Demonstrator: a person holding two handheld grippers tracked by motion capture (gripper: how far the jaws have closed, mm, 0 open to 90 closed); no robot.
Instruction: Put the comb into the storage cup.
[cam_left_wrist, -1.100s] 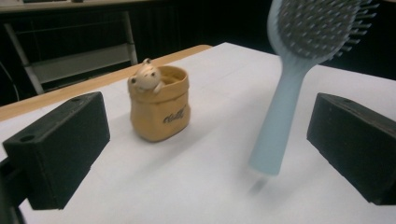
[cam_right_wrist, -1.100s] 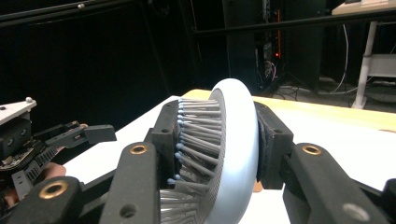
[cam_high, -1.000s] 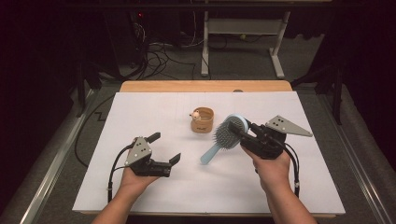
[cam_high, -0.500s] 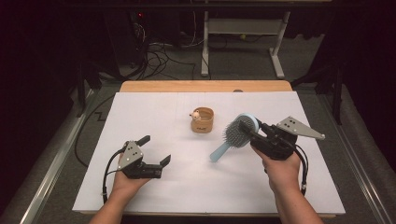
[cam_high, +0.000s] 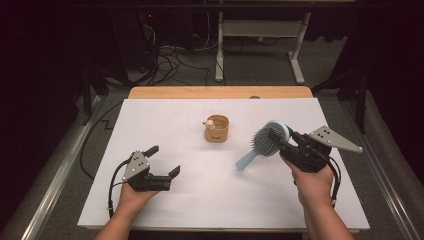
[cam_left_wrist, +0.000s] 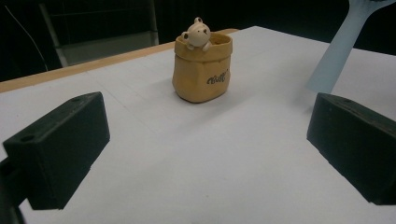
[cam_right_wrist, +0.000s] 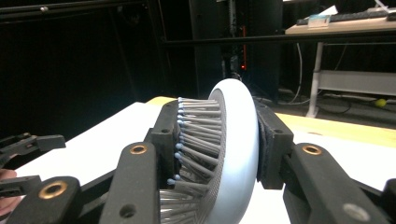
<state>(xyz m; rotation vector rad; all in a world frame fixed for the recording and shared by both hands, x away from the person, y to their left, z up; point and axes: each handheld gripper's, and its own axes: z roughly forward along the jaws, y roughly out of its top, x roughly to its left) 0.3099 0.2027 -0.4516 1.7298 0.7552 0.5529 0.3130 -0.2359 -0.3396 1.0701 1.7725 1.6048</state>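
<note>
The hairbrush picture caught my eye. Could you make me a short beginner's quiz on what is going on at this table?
1. True or false: the right gripper is shut on the head of the light blue hairbrush.
2. Which is open with nothing in it? A: left gripper. B: right gripper.
3. What peeks over the rim of the tan bag-shaped cup?

Key:
1. True; one pad is on the bristles, the other on the back.
2. A.
3. A small bear figure.
</note>
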